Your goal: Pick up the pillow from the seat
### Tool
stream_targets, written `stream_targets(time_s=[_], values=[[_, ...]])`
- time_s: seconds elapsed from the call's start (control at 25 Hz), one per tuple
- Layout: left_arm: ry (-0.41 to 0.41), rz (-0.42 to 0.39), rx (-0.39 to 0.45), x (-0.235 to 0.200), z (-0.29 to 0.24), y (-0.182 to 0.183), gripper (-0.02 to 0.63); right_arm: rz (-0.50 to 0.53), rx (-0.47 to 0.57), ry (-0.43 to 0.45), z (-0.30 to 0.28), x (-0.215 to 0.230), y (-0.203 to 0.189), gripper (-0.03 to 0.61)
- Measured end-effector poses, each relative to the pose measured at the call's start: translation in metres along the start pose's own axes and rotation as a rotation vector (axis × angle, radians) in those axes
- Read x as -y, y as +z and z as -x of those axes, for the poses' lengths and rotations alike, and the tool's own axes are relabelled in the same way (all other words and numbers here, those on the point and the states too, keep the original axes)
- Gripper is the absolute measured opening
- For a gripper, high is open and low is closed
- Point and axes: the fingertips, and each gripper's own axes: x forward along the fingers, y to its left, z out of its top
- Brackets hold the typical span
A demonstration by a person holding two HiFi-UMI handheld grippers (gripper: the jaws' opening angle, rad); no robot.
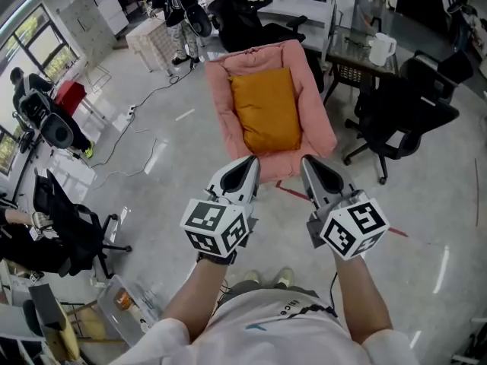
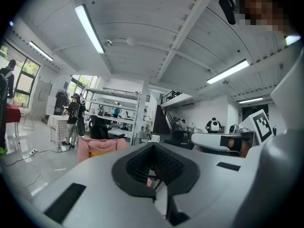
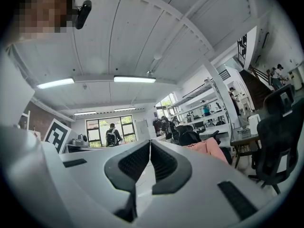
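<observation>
An orange pillow (image 1: 266,109) lies on the pink padded seat (image 1: 224,114) in the middle of the head view. Both grippers hover in front of the seat's near edge, apart from it. My left gripper (image 1: 249,163) is shut with nothing in it, just left of the seat's front corner. My right gripper (image 1: 309,163) is shut and empty too, at the front right. In the left gripper view the seat (image 2: 99,145) and a sliver of pillow (image 2: 99,152) show at the left beyond the shut jaws. The right gripper view catches the seat's pink edge (image 3: 209,148).
Black office chairs (image 1: 399,112) stand right of the seat, a small table with a white jug (image 1: 380,49) behind them. A cable runs over the floor at the left (image 1: 144,97). People stand at the back (image 1: 179,14) and at the left (image 1: 34,109). Red tape (image 1: 293,191) marks the floor.
</observation>
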Motion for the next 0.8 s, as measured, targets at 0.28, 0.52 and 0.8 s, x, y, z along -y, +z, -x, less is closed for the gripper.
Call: stream_targets(time_s=[0.28, 0.52, 0.8], values=[[0.003, -0.003, -0.026, 0.011, -0.01, -0.011, 0.011, -0.023, -0.009, 0.01, 0.003, 0.014, -0.005, 0.017], [0.001, -0.008, -0.01, 0.006, -0.028, -0.004, 0.011, -0.025, -0.005, 0.003, -0.003, 0.028, -0.002, 0.017], [0.009, 0.022, -0.016, -0.036, -0.066, -0.012, 0.009, -0.032, -0.03, -0.022, -0.044, 0.058, -0.013, 0.017]])
